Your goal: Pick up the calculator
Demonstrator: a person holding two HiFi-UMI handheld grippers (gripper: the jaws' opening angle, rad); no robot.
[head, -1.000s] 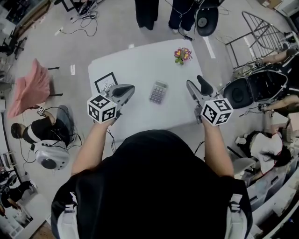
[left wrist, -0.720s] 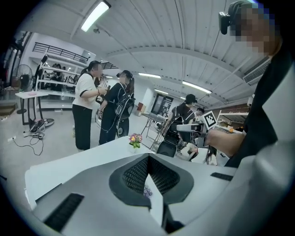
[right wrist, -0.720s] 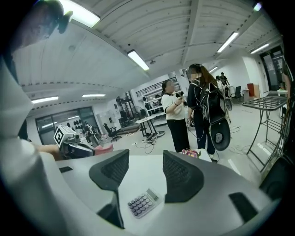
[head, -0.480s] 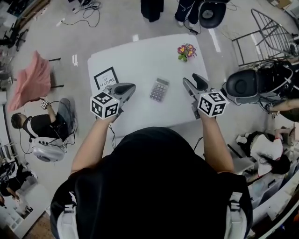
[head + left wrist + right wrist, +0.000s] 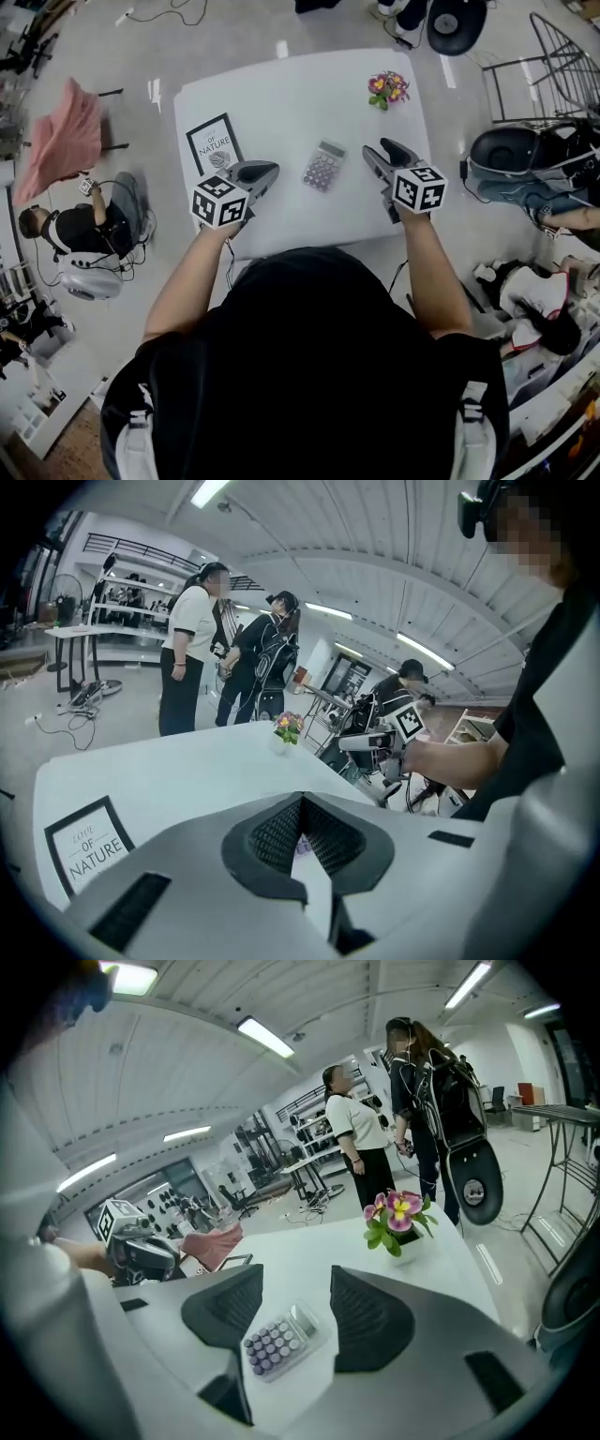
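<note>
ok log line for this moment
phase: pre-grasp | left gripper: shut, empty | right gripper: open, aimed at calculator | calculator: flat on table, untouched

Open workshop hall: grey floor (image 5: 234,28), white table (image 5: 281,103) in the middle.
Curved white ceiling w/ strip lights (image 5: 267,1037). Pink-draped chair (image 5: 61,141) at view's left, black office chair (image 5: 457,21) top right, wire rack (image 5: 553,56) beside it. Cables (image 5: 178,11) on floor. Two standing people (image 5: 192,649) past table's far edge; desks & shelving in bkgd.
</note>
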